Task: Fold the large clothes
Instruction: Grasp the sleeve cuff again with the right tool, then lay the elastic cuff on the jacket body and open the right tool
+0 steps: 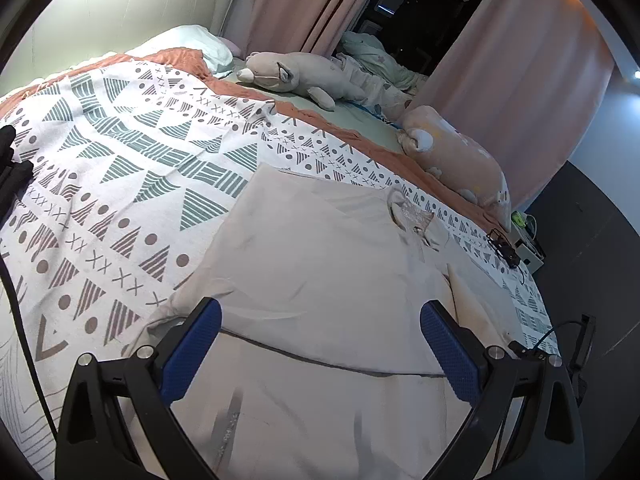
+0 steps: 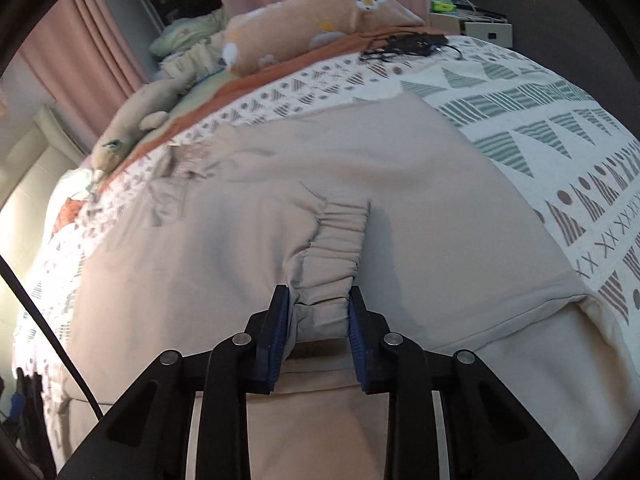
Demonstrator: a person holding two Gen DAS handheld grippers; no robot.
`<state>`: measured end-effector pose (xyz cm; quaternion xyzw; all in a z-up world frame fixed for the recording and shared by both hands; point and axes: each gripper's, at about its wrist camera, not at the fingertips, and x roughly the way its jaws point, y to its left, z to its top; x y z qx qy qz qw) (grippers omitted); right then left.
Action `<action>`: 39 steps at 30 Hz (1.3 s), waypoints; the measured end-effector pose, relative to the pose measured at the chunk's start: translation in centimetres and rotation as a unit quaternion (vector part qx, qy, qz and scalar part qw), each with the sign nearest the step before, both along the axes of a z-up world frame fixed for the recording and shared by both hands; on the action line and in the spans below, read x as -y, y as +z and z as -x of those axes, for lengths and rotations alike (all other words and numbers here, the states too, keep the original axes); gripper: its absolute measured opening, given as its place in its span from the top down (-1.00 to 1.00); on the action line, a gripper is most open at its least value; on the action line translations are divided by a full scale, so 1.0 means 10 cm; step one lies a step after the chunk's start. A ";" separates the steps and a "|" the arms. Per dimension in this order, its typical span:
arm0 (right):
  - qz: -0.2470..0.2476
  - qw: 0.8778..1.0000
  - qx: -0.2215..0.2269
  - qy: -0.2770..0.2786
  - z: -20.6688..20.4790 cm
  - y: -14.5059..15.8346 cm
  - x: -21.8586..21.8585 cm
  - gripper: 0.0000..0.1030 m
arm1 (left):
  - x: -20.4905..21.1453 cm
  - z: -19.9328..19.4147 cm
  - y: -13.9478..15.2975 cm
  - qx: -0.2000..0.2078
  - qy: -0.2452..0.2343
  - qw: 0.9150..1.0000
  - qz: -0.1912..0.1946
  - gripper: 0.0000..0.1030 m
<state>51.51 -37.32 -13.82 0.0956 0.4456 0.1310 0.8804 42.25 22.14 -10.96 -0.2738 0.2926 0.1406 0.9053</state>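
Beige sweatshirt (image 2: 280, 184) lies flat on the bedspread (image 2: 560, 128); right tool (image 2: 319, 304) clamps its cuff (image 2: 336, 248), left tool (image 1: 320, 328) spread apart.

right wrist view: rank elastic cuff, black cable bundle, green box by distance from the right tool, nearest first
1. Elastic cuff of the beige garment: between the right tool pads, centre.
2. Black cable bundle: far edge of the patterned bedspread, upper right.
3. Green box: off the bed, on the unit beyond, top right.
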 end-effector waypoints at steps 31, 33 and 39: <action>-0.051 0.977 0.008 0.208 0.67 -0.09 -1.30 0.90 | -0.81 0.60 -0.07 -0.020 0.053 0.998 -0.010 -0.97; -0.020 0.979 0.018 0.201 0.68 -0.07 -1.31 0.85 | -0.78 0.58 -0.05 -0.020 0.052 0.998 -0.006 -0.97; 0.001 0.983 0.036 0.179 0.72 0.02 -1.21 -0.91 | -0.55 0.55 0.09 -0.011 0.040 0.999 -0.031 -0.97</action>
